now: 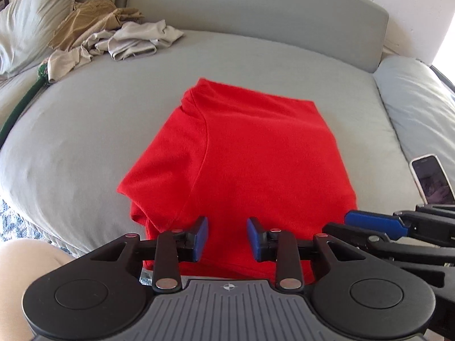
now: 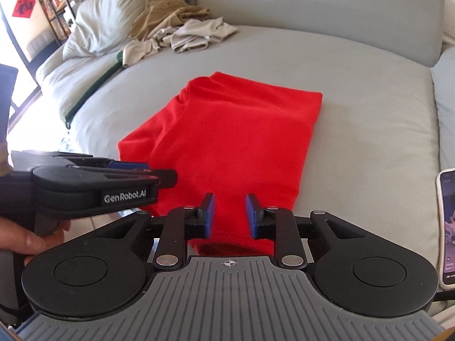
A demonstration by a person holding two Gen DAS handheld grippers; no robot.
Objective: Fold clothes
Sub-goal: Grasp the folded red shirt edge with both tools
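Observation:
A red garment (image 1: 241,153) lies folded into a rough rectangle on the grey sofa seat (image 1: 85,142), with a sleeve seam showing on its left side. My left gripper (image 1: 227,234) hovers at the garment's near edge, its blue pads apart with only flat cloth seen beyond the gap. In the right wrist view the same red garment (image 2: 236,136) lies ahead, and my right gripper (image 2: 229,216) stands open over its near right corner, gripping nothing. The two grippers are side by side: the right gripper (image 1: 375,223) shows at the left view's right edge, the left gripper (image 2: 119,174) at the right view's left.
A heap of tan and pale grey clothes (image 1: 113,34) lies at the back left of the seat, by a pillow (image 1: 31,22). A phone (image 2: 448,227) lies on the seat at the right. A pale blue cushion (image 1: 421,96) sits at the right end. A hand (image 2: 25,238) holds the left gripper's handle.

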